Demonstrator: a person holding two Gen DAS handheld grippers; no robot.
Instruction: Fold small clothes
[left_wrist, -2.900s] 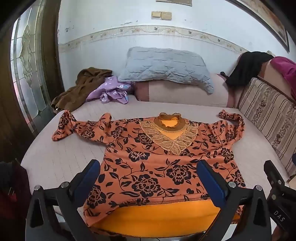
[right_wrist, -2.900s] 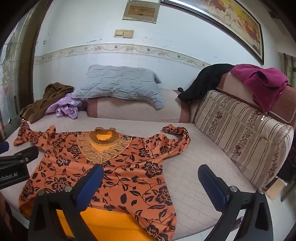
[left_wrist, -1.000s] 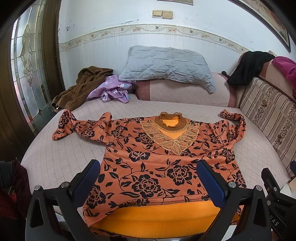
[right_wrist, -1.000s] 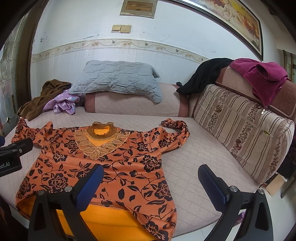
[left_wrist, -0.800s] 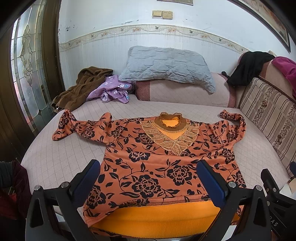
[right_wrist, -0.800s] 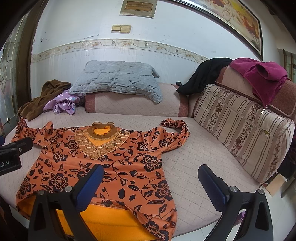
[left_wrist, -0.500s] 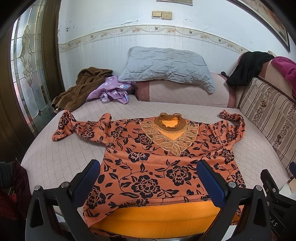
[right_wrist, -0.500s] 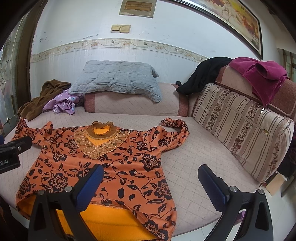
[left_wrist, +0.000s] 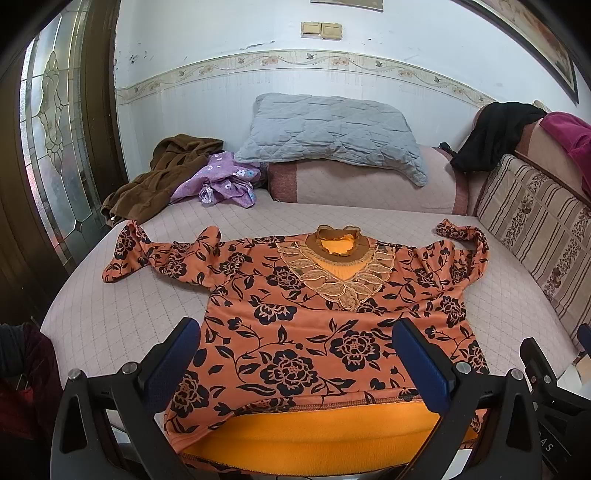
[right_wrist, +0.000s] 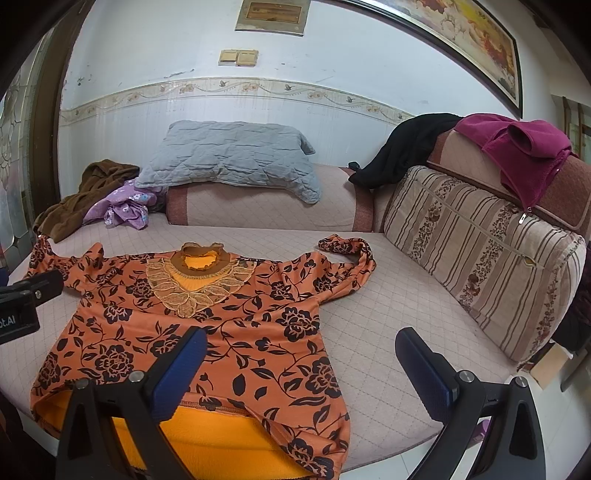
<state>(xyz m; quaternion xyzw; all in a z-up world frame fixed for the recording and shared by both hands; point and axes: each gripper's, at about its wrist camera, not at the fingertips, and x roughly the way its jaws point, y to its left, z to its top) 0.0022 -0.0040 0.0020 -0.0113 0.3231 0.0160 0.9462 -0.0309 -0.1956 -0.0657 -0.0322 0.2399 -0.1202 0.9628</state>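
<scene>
An orange top with black flowers (left_wrist: 295, 317) (right_wrist: 221, 314) lies spread flat on the quilted bed (left_wrist: 110, 325), front up, lace collar away from me and both sleeves stretched out sideways. Its hem is turned up at the near edge, showing the plain orange lining. My left gripper (left_wrist: 295, 365) hovers open just above the hem, its blue pads wide apart with nothing between them. My right gripper (right_wrist: 301, 373) stands open too, over the hem's right corner and the bare bed beside it.
A grey pillow (left_wrist: 332, 133) rests on a bolster at the back. Brown and purple clothes (left_wrist: 184, 173) are heaped at the back left. Striped cushions (right_wrist: 480, 258) with black and magenta garments (right_wrist: 517, 147) line the right side. A glass door (left_wrist: 55, 147) stands left.
Both views have barely shifted; the top lies as before and both grippers stay open.
</scene>
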